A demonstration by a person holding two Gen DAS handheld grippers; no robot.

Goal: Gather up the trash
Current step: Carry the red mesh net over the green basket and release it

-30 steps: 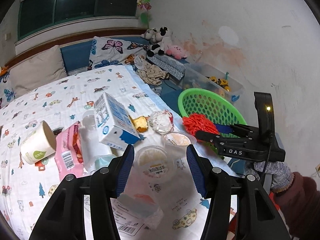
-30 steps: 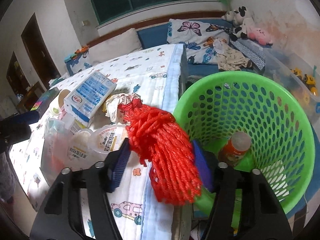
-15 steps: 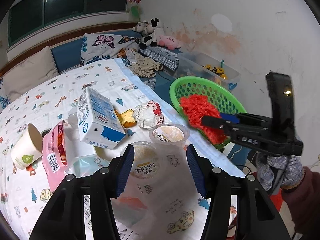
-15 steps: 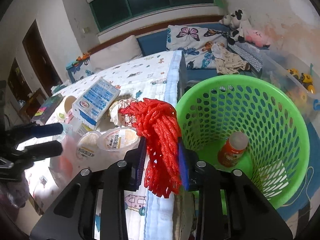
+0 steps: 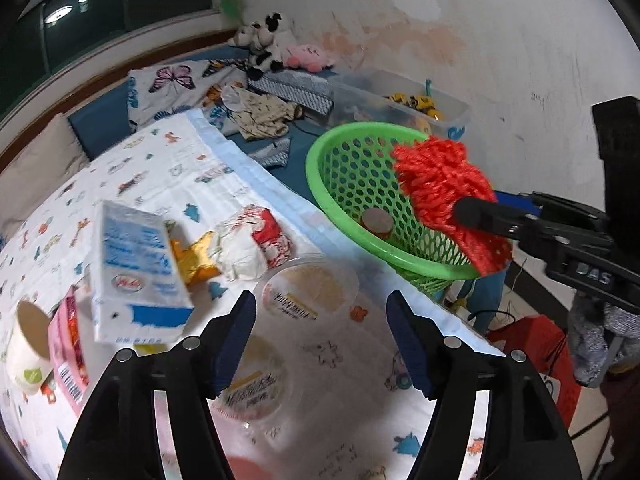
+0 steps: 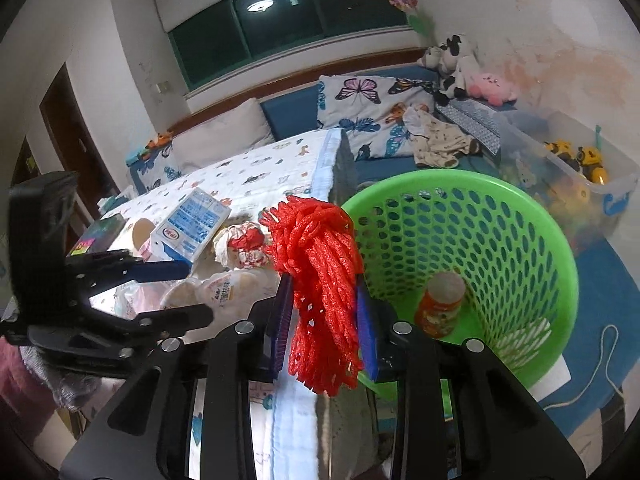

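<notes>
My right gripper point(image 6: 322, 320) is shut on a red foam net point(image 6: 320, 272), lifted beside the rim of the green basket point(image 6: 560, 272); from the left wrist view the red net point(image 5: 444, 196) hangs over the basket point(image 5: 320, 184). An orange jar point(image 6: 440, 308) lies inside the basket. My left gripper point(image 5: 320, 332) hovers over the table, jaws opening, nothing pressed between them; a clear lidded cup point(image 5: 312, 288) sits just ahead of the fingertips and another cup point(image 5: 252, 384) below. A milk carton point(image 5: 136, 276), crumpled wrapper point(image 5: 252, 240), paper cup point(image 5: 28, 344) and pink packet point(image 5: 66, 344) lie to the left.
The trash lies on a table under a printed cloth point(image 5: 168, 168). Behind it are cushions point(image 6: 360, 108), plush toys point(image 6: 460, 64) and a clear toy bin point(image 6: 580, 168) against the wall. A red stool point(image 5: 536, 344) stands on the floor under the basket.
My right gripper closed on the red net and lifted it toward the basket. My left gripper moved right over the table toward the lidded cups and its jaws widened.
</notes>
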